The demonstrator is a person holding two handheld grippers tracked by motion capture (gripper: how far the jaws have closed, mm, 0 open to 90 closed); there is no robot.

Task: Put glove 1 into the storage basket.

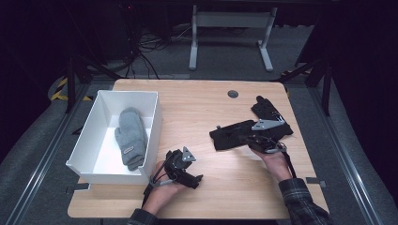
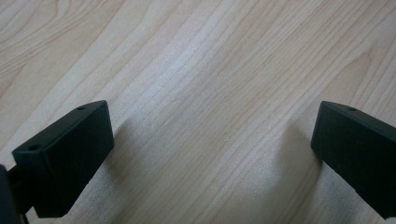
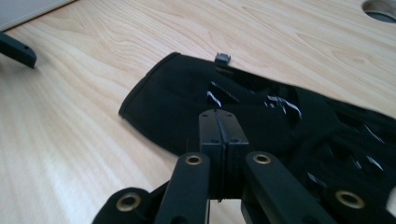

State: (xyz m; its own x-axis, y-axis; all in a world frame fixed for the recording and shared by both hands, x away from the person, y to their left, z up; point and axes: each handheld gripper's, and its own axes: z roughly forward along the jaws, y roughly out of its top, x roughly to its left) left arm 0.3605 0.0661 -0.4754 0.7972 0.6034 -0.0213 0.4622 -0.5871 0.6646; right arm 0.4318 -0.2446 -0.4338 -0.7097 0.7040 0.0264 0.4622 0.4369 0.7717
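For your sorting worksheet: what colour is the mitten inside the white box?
Grey: the mitten shows best in the high view.

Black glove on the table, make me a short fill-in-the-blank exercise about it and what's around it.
1. The grey mitten lies inside the white ____.
2. The black glove lies on the wooden ____.
3. The right gripper has its fingers ____ over the glove.
4. The left gripper has its fingers wide ____ over bare wood.

Missing words: box; table; shut; open
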